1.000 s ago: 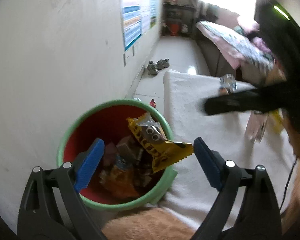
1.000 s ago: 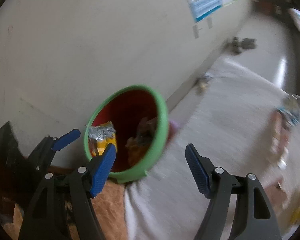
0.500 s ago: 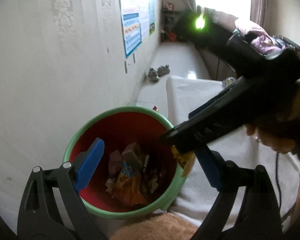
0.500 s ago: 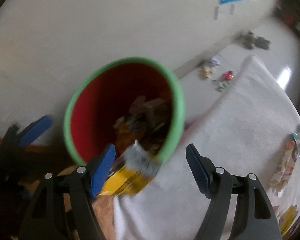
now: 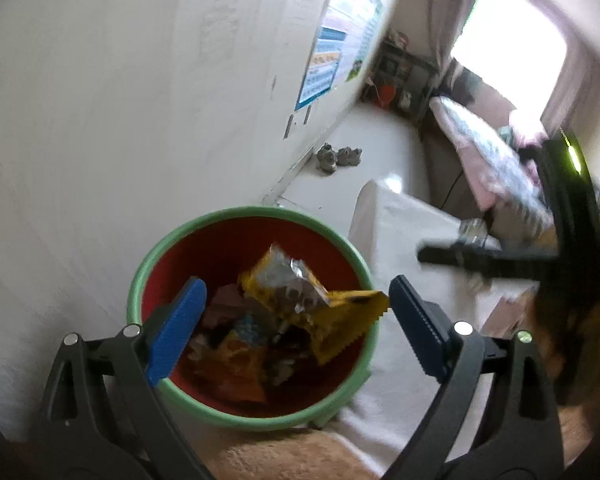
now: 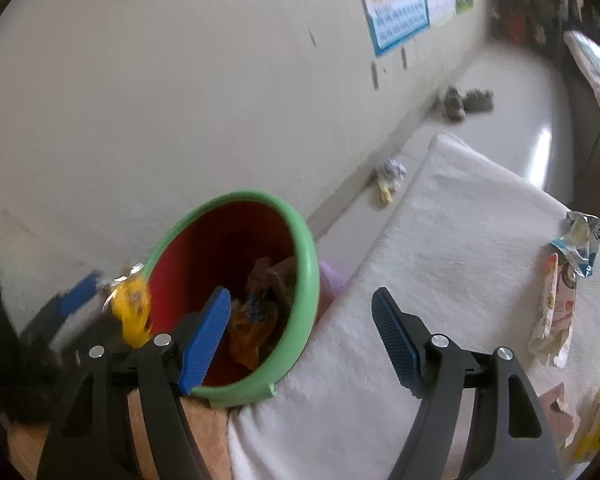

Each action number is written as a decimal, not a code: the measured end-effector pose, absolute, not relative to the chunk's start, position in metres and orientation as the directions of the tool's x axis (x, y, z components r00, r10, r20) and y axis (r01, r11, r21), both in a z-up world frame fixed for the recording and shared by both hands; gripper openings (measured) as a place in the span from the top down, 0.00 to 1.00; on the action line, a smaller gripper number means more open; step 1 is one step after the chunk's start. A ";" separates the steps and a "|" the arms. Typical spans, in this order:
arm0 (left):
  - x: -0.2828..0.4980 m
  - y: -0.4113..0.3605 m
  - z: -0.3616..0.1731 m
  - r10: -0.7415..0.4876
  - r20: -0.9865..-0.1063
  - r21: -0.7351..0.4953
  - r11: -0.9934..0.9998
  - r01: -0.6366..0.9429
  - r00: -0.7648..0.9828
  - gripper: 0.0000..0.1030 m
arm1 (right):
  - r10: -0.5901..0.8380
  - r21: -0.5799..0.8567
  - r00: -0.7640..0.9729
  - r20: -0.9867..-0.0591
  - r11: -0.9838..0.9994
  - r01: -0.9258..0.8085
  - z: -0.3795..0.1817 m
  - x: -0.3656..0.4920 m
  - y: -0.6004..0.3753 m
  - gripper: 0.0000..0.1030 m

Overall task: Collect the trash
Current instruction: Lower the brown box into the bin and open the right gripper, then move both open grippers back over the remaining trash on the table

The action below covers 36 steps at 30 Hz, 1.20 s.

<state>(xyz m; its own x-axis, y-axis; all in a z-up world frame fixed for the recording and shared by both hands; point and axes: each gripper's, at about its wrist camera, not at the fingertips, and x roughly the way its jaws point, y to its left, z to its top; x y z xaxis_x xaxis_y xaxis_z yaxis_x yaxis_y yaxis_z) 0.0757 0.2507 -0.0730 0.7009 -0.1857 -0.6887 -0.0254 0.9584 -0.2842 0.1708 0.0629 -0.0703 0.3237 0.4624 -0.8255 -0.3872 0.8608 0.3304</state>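
A red bin with a green rim [image 5: 256,216] [image 6: 300,252] stands by the wall, next to a white-covered table [image 6: 480,240]. It holds several wrappers. A yellow snack wrapper [image 5: 312,300] lies across the top of the pile, its end over the rim; it shows blurred in the right wrist view [image 6: 134,312]. My left gripper [image 5: 296,324] is open above the bin. My right gripper [image 6: 300,332] is open and empty over the bin's edge and the table.
More wrappers [image 6: 560,292] lie on the table at the right, with others [image 6: 592,416] at the lower right edge. Small trash [image 6: 390,180] lies on the floor by the wall. Shoes [image 5: 338,156] sit farther along the floor. A sofa [image 5: 496,160] stands beyond.
My right gripper came over the bin with the yellow wrapper between its fingers, then drew back to the right, empty. The wrapper now lies on the bin's pile.
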 end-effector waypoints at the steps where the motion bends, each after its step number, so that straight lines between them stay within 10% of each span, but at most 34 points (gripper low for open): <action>1: 0.075 0.254 -0.072 -0.201 -0.684 -0.314 0.949 -0.034 0.701 0.12 | 0.498 0.358 0.317 -0.807 0.841 -0.406 -0.069 0.164 0.062 0.31; 11: 0.083 0.249 -0.064 -0.389 -0.638 -0.513 0.858 0.010 0.665 0.12 | 0.656 0.427 0.208 -0.725 0.666 -0.612 -0.079 0.130 0.096 0.31; 22: 0.075 0.230 -0.072 -0.548 -0.582 -0.615 0.780 0.116 0.601 0.12 | 0.616 0.469 0.278 -0.737 0.762 -0.447 -0.095 0.168 0.088 0.31; 36: 0.064 0.239 -0.068 -0.384 -0.640 -0.512 0.859 0.003 0.665 0.12 | 0.526 0.399 0.375 -0.763 0.841 -0.365 -0.079 0.165 0.037 0.31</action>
<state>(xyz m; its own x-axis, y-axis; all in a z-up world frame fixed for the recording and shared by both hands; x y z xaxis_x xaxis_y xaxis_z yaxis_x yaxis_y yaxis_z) 0.0642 0.2385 -0.0677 0.6650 -0.3841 -0.6405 0.0032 0.8591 -0.5118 0.1653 0.0368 -0.0790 0.3755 0.5258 -0.7633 -0.3654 0.8408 0.3994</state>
